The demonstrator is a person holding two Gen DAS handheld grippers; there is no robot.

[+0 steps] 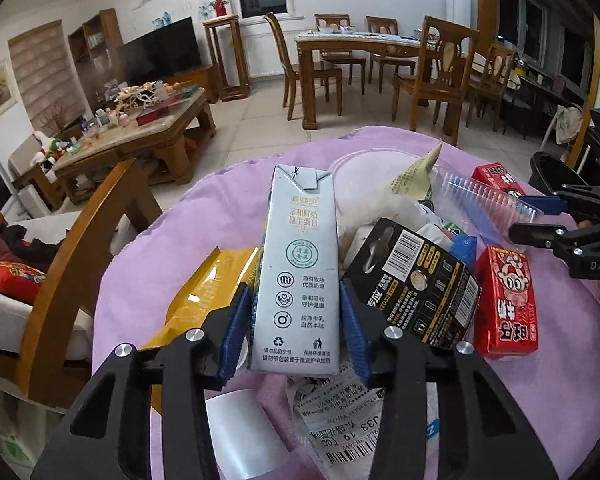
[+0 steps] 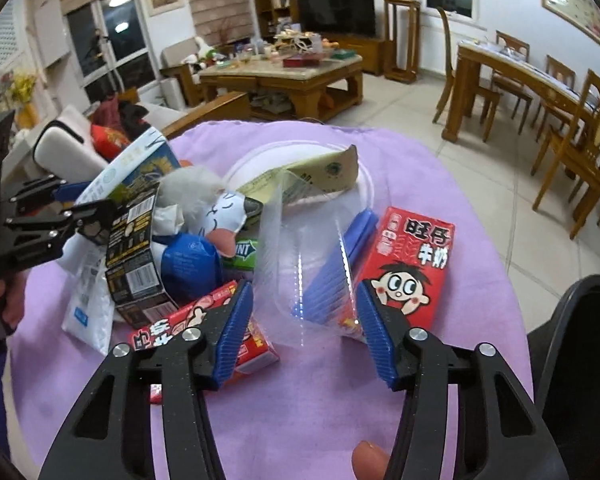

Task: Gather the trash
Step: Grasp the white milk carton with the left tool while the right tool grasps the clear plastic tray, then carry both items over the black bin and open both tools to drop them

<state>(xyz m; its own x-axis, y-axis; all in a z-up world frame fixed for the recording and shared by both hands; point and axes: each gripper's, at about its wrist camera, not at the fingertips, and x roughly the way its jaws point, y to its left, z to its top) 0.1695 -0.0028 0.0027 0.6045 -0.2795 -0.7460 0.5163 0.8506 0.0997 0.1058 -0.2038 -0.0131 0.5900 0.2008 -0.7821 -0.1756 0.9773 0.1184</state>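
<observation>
Tall grey milk carton (image 1: 296, 272) stands upright amid piled trash beside two red milk boxes (image 2: 410, 268).

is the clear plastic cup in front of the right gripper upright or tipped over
Tipped over. The clear plastic cup lies on its side on the purple cloth, its ribbed wall stretched flat between the open fingers of the right gripper beside a red milk carton.

red milk boxes (image 2: 410, 264): 2 | tall milk carton (image 1: 298, 268): 1 | clear cup (image 2: 304, 264): 1

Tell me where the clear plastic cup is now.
In the right wrist view the clear plastic cup lies on its side between the right gripper fingers, beside the red milk carton.
</observation>
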